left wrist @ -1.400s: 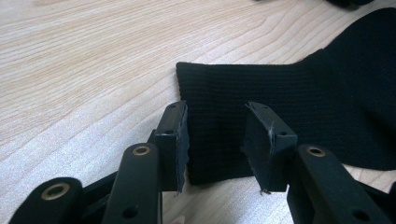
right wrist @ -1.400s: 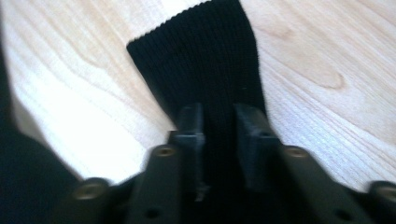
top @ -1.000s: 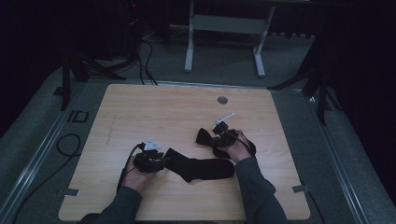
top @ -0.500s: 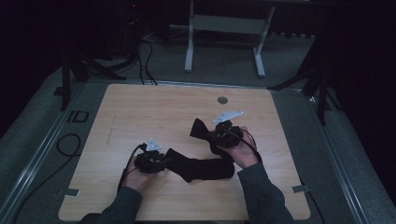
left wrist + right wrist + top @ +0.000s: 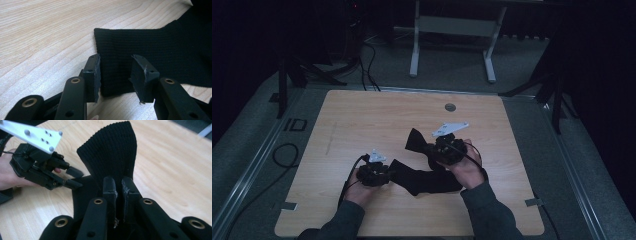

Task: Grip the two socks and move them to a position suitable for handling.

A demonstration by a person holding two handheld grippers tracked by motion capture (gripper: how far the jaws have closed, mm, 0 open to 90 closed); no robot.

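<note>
While the left gripper (image 5: 115, 80) rests low on the wooden table (image 5: 362, 120) with its jaws standing apart on either side of the near edge of the black knitted sock (image 5: 160, 52), the right gripper (image 5: 119, 195) has carried its end of the sock up and away from the person over the last second. In the high view the right gripper (image 5: 447, 150) now sits farther up the table than it did, and the ribbed end it pinches fans out beyond it toward the far edge, where a second ago that end lay closer in. Its jaws are closed tight on the fabric, with the cuff standing upright above them in the right gripper view. The left jaws are open about a sock-thickness wider than the cloth and hold nothing; the fabric lies flat between them on the table. The rest of the sock (image 5: 427, 177) lies on the wood between the two hands. Judged from this, the sock is being folded or drawn out by the right hand, and the left looks set either to pin or to grasp its end next.
</note>
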